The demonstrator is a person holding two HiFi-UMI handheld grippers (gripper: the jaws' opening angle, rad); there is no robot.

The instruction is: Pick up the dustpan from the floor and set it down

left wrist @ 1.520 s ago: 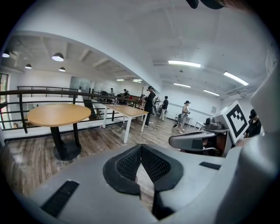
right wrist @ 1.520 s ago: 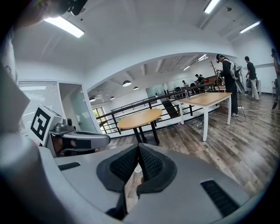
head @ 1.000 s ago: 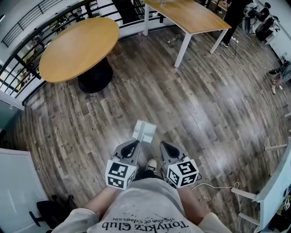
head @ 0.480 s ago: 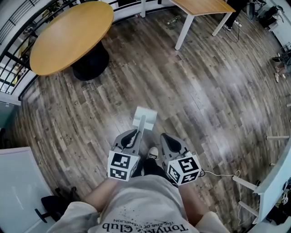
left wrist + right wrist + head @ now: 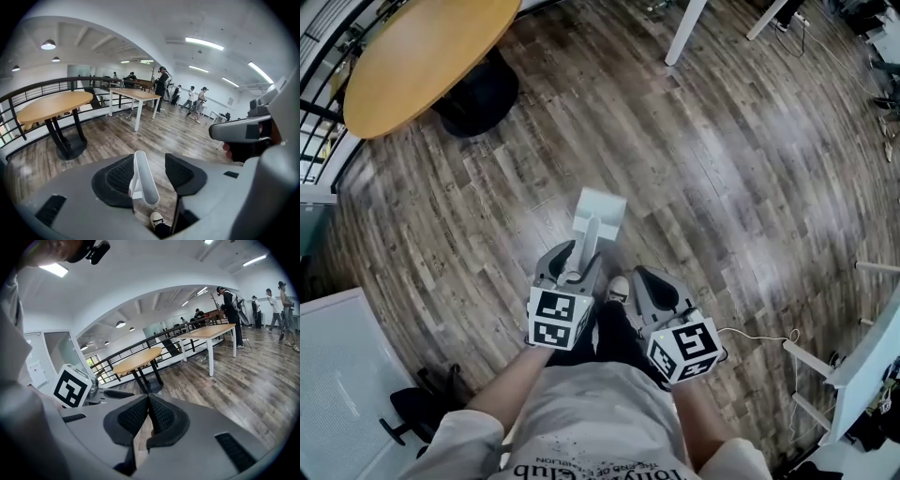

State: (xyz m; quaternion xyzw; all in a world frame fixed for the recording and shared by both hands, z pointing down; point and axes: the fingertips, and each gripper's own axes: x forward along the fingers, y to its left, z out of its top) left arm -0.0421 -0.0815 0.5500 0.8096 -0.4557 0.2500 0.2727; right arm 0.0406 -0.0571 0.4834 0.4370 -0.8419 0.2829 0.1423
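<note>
Wood floor [image 5: 722, 169] underfoot; white dustpan [image 5: 600, 208] sits on it. Left hand-held gripper [image 5: 151, 172] jaws have just been opening, handle [image 5: 143, 180] loose between them. Right hand-held gripper [image 5: 148, 401] closed, empty.

The person wears a pale grey short-sleeved T-shirt [image 5: 600, 427] with dark printed lettering, dark trousers [image 5: 614, 342] and a white shoe [image 5: 619, 288]. The left hand-held gripper [image 5: 581, 255] and right hand-held gripper [image 5: 639, 277] are grey with black textured pads [image 5: 119, 176], each bearing a white cube [image 5: 558, 319] with black square markers.
</note>
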